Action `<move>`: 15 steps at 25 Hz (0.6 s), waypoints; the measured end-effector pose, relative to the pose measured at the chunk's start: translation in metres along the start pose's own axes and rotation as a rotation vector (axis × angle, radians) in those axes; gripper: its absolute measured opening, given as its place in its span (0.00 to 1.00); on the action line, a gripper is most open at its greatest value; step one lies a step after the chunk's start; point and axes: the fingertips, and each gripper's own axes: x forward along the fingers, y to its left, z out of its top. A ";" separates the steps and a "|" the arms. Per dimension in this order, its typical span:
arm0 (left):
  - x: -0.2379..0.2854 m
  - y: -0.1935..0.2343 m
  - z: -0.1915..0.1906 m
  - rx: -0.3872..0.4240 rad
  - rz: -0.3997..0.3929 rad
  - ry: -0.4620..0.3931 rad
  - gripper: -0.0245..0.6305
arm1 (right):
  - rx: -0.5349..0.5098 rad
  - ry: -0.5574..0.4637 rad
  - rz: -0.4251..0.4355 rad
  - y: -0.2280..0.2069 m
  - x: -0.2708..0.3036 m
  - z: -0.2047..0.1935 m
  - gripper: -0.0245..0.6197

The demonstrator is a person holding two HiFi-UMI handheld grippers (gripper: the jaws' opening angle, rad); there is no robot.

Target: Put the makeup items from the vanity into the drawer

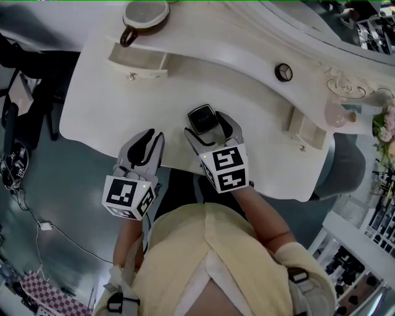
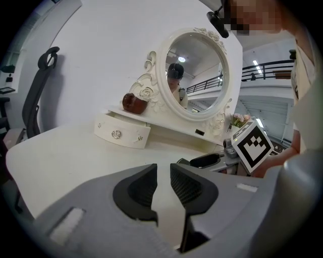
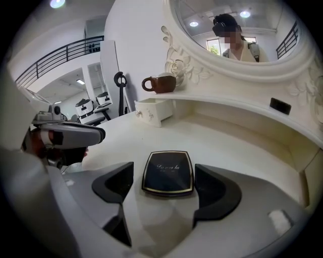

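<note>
Yellow fabric of the person's top (image 1: 197, 247) fills the bottom of the head view. Two grey grippers reach out from it over one white vanity (image 1: 247, 86) with a smooth, curved surface.

One makeup compact (image 3: 168, 172) lies on the vanity near its front edge. It is flat and square with rounded corners, glossy black with a thin gold rim. The right gripper (image 1: 207, 123) has its jaws spread wide to either side of the compact, with a gap on each side. The left gripper (image 1: 154, 137) sits just beside it. Its jaws are drawn almost together, with only a thin slit between the ribbed pads, and they hold nothing.

Farther back are two small drawers, one at the left (image 1: 139, 62) and one at the right (image 1: 302, 129), and both appear pulled out. There is also one brown mug (image 1: 145, 17), one small round dark thing (image 1: 283, 71), and one oval mirror (image 2: 197, 70) in a carved white frame.
</note>
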 end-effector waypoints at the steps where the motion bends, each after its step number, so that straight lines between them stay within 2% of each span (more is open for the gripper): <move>1: 0.000 0.001 0.000 -0.001 -0.002 0.000 0.16 | 0.000 0.003 -0.005 0.000 0.001 -0.001 0.61; 4: 0.000 0.001 0.000 -0.001 -0.007 -0.003 0.16 | 0.008 0.015 -0.033 -0.002 0.003 -0.005 0.59; 7: 0.001 0.001 0.001 0.004 -0.011 -0.007 0.16 | -0.004 0.023 -0.069 -0.007 0.004 -0.006 0.53; 15: 0.002 0.003 0.001 0.003 -0.034 -0.006 0.16 | -0.007 0.043 -0.064 -0.008 0.002 -0.006 0.54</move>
